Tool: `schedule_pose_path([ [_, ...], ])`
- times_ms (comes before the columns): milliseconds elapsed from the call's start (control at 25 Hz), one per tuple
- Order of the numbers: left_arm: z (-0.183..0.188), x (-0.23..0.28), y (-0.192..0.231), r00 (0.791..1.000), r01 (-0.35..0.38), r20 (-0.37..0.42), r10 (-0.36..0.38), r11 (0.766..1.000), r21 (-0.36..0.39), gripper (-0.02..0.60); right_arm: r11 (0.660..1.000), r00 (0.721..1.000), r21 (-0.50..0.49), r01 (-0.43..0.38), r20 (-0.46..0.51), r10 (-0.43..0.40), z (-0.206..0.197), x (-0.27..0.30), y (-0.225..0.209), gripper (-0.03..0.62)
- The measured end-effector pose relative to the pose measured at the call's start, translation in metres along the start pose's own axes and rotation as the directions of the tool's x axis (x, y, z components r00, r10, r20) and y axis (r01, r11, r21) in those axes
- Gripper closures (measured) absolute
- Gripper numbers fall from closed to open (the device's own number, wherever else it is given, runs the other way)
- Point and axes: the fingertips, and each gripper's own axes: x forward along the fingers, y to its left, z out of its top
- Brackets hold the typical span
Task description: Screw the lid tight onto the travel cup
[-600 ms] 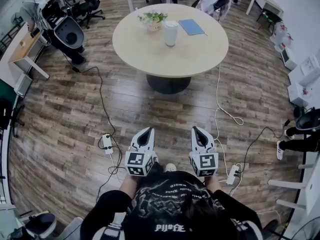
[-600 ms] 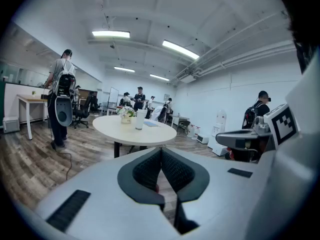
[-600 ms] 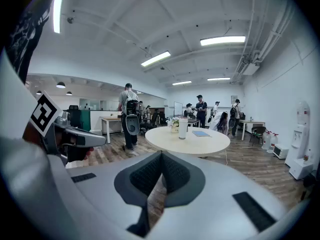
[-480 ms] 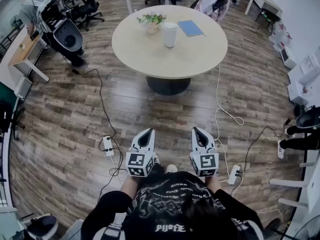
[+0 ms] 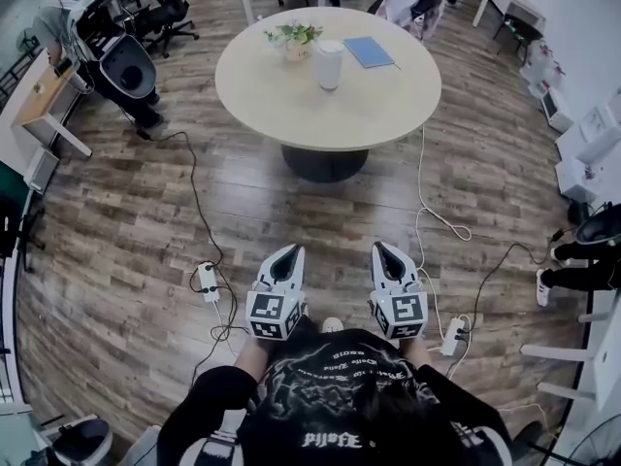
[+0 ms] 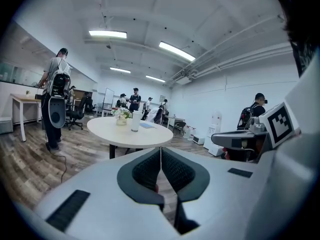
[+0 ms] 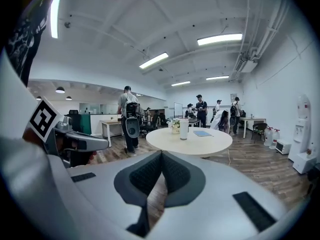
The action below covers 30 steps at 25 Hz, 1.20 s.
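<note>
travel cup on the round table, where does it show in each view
Head view: travel cup top centre, on the round table's far half.
Left gripper view: left of centre, near mid height.
Right gripper view: just right of centre.
Shared landmark: the flower pot just left of it.

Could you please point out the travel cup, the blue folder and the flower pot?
travel cup (image 5: 331, 66), head view, on its white side wall.
blue folder (image 5: 371, 52), head view, middle of its cover.
flower pot (image 5: 297, 50), head view, front of the pot.
</note>
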Motion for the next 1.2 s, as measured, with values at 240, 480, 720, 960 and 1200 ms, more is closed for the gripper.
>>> schedule_pose_path([
  [240, 0.003, 0.001, -0.001, 0.998, 0.066, -0.002, -0.066, 0.998, -0.005, 0.366, 0.997, 0.999, 0.064, -0.048, 0.017, 0.047, 0.006, 0.005, 0.009, 0.396],
  [480, 0.008, 0.003, 0.011, 0.99, 0.143, 0.013, -0.143, 0.99, -0.017, 0.249, 0.995, 0.998, 0.076, -0.069, 0.003, 0.069, 0.006, 0.021, 0.026, 0.243],
  [720, 0.007, 0.011, 0.032, 0.981, 0.192, -0.01, -0.192, 0.981, 0.001, 0.25, 0.997, 1.0, 0.08, -0.016, 0.005, 0.016, 0.008, 0.037, 0.034, 0.243],
  [960, 0.007, 0.018, 0.054, 0.978, 0.209, -0.022, -0.208, 0.978, 0.026, 0.25, 0.997, 1.0, 0.08, 0.011, 0.01, -0.012, 0.006, 0.055, 0.043, 0.243],
  [1200, 0.006, 0.035, 0.067, 0.979, 0.202, -0.043, -0.202, 0.979, 0.017, 0.25, 0.998, 1.0, 0.07, 0.004, -0.014, -0.003, 0.005, 0.078, 0.036, 0.244],
])
